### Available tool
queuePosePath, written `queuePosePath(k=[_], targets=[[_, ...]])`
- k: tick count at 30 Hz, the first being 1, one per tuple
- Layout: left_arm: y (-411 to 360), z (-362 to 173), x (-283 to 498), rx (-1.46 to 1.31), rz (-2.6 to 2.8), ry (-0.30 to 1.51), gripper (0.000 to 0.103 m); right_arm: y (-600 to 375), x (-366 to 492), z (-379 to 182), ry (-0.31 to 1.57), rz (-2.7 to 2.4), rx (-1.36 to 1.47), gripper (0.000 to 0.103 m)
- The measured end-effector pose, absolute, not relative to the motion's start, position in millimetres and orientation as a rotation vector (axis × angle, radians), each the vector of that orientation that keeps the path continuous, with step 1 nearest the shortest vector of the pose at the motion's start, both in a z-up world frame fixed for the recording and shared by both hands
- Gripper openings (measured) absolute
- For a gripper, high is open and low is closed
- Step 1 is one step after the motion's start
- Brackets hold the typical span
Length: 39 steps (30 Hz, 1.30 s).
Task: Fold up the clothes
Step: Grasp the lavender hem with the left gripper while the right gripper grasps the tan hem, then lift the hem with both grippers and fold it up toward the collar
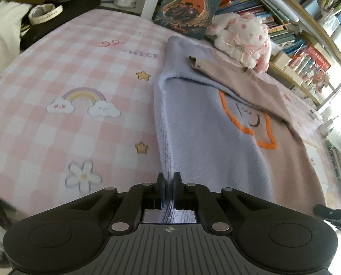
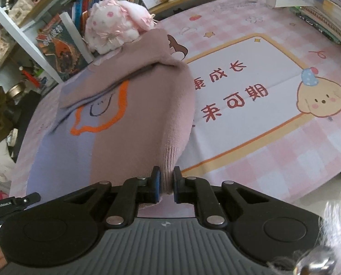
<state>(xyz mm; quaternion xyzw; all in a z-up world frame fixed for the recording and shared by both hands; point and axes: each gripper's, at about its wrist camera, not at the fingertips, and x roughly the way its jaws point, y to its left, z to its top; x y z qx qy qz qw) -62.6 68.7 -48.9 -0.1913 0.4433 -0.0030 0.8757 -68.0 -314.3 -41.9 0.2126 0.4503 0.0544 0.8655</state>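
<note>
A two-tone knit sweater (image 1: 216,137), lavender on one half and dusty pink on the other, lies on the pink checked table mat with both sleeves folded across its front over an orange-outlined motif. My left gripper (image 1: 169,183) is shut on the ribbed hem of the lavender side. My right gripper (image 2: 166,178) is shut on the ribbed hem of the pink side of the sweater (image 2: 129,119). Both hem corners are lifted toward the cameras.
A pink-and-white plush toy (image 1: 241,39) sits at the sweater's far end, also in the right wrist view (image 2: 115,27). A book (image 1: 188,6) leans behind it. Bookshelves (image 1: 308,34) line the back. The mat (image 2: 273,114) carries a printed panel to the sweater's right.
</note>
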Motion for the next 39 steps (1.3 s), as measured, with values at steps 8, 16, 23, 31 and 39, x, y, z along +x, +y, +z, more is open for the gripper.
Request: queuePosePath(k=[8,16,23,31,39], targets=[[65.6,-46.6,-108.2,-0.462,0.003,0.918,0.005,-324.8,-106.5,-38.8,0.958,0.148,0.460,0.010],[60.1,-53.9,-148.2,-0.474,0.017,0.956,0.005,-334.8,-147.8,-45.7,1.011,0.171,0.470,0.010],[64.5,-44.9,-155.7,-0.570,-0.011,0.917,0.004,-344.0,-163.5,-44.0,1.042,0.190,0.501,0.010],[88.6,4.8,-123.8,-0.840,-0.096,0.659,0.004,-366.3,-142.5,10.0,0.793,0.296,0.770,0.010],[109.4,12.4,-49.3,-0.932,-0.109,0.566,0.005,-382.2,-75.4,36.0,0.634,0.271,0.941,0.010]])
